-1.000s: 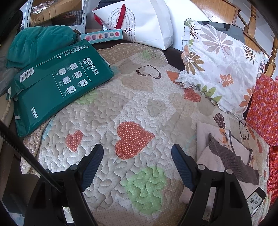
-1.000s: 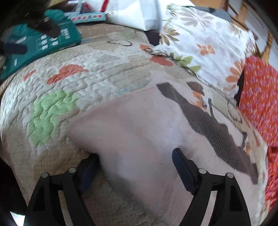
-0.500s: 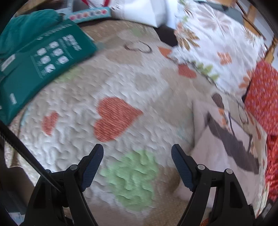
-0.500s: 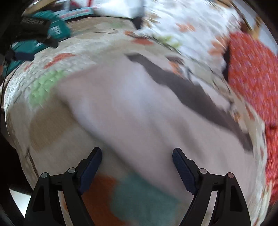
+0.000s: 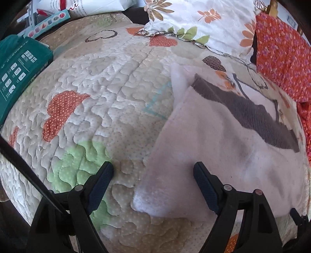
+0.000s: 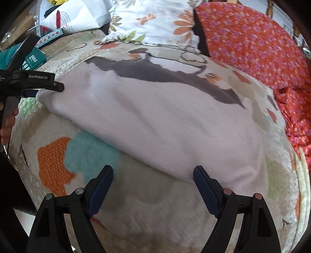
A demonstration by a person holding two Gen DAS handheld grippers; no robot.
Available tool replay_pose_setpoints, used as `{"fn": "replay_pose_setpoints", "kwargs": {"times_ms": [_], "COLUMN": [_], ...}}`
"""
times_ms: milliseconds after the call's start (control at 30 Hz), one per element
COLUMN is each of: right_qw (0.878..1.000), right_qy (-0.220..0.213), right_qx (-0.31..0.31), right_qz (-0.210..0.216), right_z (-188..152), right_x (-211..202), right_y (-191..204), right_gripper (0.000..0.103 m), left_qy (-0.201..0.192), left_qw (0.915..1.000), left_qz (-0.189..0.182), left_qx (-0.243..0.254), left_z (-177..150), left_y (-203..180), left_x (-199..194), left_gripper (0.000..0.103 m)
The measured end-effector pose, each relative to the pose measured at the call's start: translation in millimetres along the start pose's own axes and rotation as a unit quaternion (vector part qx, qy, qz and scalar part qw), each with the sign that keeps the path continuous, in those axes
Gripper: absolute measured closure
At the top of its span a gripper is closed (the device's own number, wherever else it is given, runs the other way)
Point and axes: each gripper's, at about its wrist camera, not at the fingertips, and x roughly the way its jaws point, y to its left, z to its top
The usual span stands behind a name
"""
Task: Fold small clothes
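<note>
Left wrist view: left gripper [image 5: 153,175] spread wide, low over the quilt [image 5: 101,93], gripping nothing; near corner of the garment [image 5: 213,148] lying between the fingers, its rounded tip at bottom centre; pale pink cloth with a dark grey band [image 5: 250,109] across the far part, spread over the quilt's right half; green pack [image 5: 17,77] at far left; floral pillow [image 5: 196,21] at the top, red cloth [image 5: 281,54] at far right; white bag [image 5: 97,5] and a strip of coloured dots at top left. Right wrist view: right gripper [image 6: 153,175] also spread wide and gripping nothing, hanging at the garment's [image 6: 155,120] near edge, right finger [image 6: 204,183] just touching or overlapping that edge, left finger over bare quilt [image 6: 136,204]; garment lying flat across the middle, grey band [image 6: 165,75] along the far side; left gripper [image 6: 48,87] visible at far left, at the garment's left corner, hand [image 6: 7,124] below it; pillow [image 6: 151,17] and red cloth [image 6: 252,42] behind.
</note>
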Motion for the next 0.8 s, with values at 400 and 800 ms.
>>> {"fn": "replay_pose_setpoints", "kwargs": {"times_ms": [400, 800], "right_qw": [0.998, 0.980], "right_qy": [0.001, 0.000], "right_qx": [0.065, 0.198], "right_qz": [0.022, 0.010], "right_z": [-18, -26], "right_x": [2, -10], "right_y": [-32, -99], "right_gripper": [0.013, 0.013], "left_qy": [-0.009, -0.008], "left_qw": [0.9996, 0.9998], "left_qz": [0.023, 0.017], "left_qx": [-0.010, -0.012], "left_z": [-4, -2], "left_y": [1, -3], "left_x": [1, 3], "left_gripper": [0.016, 0.012]}}
